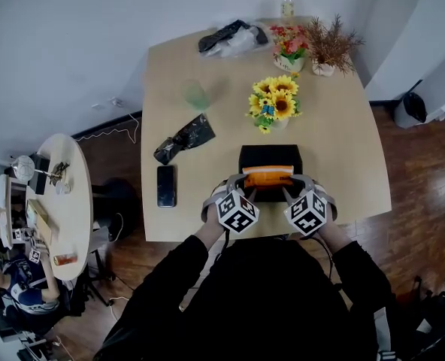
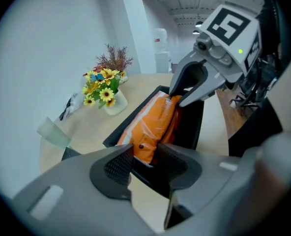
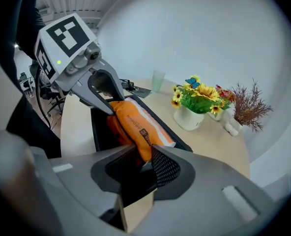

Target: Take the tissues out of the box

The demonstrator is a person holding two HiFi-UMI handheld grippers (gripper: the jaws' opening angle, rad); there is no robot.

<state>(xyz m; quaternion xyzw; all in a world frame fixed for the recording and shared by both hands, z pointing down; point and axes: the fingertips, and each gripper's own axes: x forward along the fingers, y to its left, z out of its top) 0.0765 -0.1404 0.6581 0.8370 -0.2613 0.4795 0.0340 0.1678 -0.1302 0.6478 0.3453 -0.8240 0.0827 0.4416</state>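
A black box (image 1: 246, 156) stands open at the near edge of the light wood table (image 1: 343, 149). An orange tissue pack (image 1: 267, 177) lies in it along its front, partly raised above the rim. My left gripper (image 1: 240, 189) holds the pack's left end, and in the left gripper view the jaws (image 2: 143, 156) pinch the orange wrapper (image 2: 153, 124). My right gripper (image 1: 290, 192) is shut on the other end, with the pack (image 3: 135, 124) squeezed between its pads (image 3: 165, 168). The box's inside below the pack is hidden.
A vase of sunflowers (image 1: 273, 104) stands just behind the box. A phone (image 1: 166, 185) and a crumpled black bag (image 1: 185, 138) lie to the left, and a green cup (image 1: 195, 94) stands farther back. Potted flowers (image 1: 290, 47), a dried plant (image 1: 329, 47) and a bottle (image 1: 286, 6) line the far edge.
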